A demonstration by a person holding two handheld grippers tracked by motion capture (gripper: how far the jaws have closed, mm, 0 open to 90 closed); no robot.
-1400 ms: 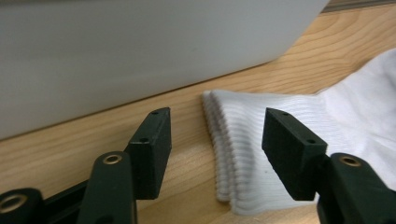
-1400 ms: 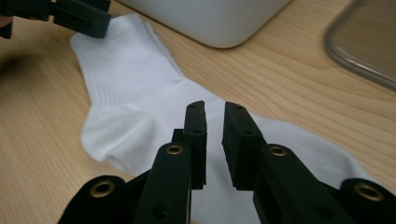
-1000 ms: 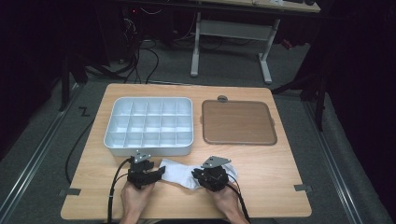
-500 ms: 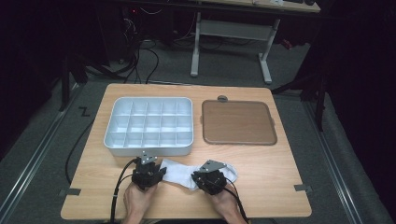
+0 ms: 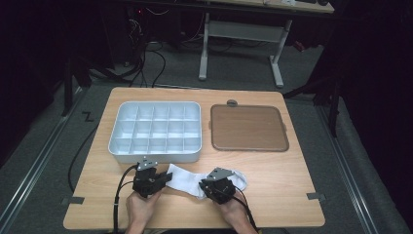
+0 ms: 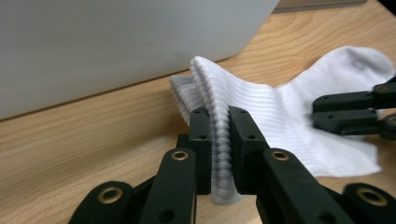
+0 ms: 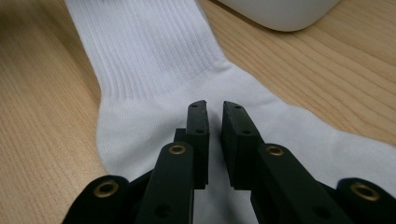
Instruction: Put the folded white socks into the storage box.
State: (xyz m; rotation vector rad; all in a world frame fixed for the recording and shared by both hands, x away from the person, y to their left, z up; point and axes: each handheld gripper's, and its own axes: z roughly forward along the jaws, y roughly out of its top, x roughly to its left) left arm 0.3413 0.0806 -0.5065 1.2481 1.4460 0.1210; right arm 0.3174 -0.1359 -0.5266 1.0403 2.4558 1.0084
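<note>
A white sock (image 5: 195,179) lies flat on the desk (image 5: 287,180), close to the near edge and about in the middle of it, just in front of the white tray (image 5: 156,130). The left tool (image 5: 155,179) has hold of the ribbed cuff end of the sock (image 6: 243,107); its jaws have just been closing, and now they pinch the folded cuff tight between them (you can see the ribs squeezed in the narrow gap). The cuff stands up a little from the wood where it is pinched. The right tool (image 5: 208,187) is at the other part of the sock (image 7: 154,70), near the heel. Its jaws are almost together, with only a thin gap, and they press down on the white cloth; whether a fold of cloth is caught in that gap I cannot tell. A hand (image 5: 142,209) holds the left tool, and another hand (image 5: 237,213) holds the right one, both coming in over the near edge. The tray has many small boxes in it and sits toward the left side of the desk. A brown mat (image 5: 248,127) lies next to it, toward the right side.
</note>
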